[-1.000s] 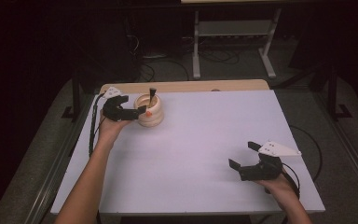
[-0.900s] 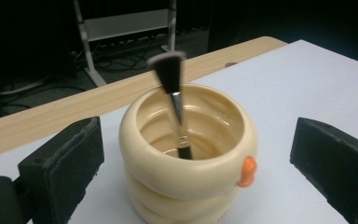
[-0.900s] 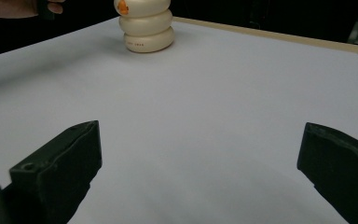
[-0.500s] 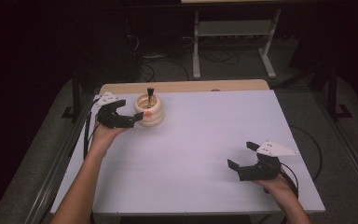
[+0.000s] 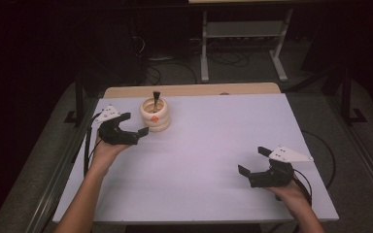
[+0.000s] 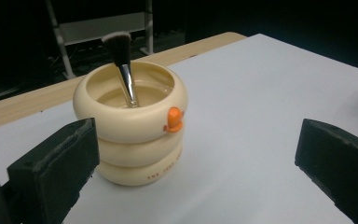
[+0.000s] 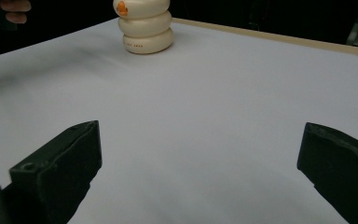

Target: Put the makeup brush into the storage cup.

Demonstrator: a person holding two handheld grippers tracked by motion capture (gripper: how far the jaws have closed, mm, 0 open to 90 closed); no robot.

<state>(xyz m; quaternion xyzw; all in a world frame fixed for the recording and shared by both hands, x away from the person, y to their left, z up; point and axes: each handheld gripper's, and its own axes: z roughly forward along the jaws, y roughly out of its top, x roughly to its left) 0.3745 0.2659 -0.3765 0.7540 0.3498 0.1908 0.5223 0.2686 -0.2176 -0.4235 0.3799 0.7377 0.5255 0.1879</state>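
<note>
Your left gripper (image 5: 135, 124) is spread wide beside the cup (image 5: 155, 115) near the table's far-left corner — smooth, probably slippery — grip its ribbed wall.

The high view looks forward and down over the whole counter (image 5: 213, 145). Each gripper view sits low, looking out between its own jaws; both share the cream holder (image 6: 130, 123), the left from close, the right from afar.
</note>
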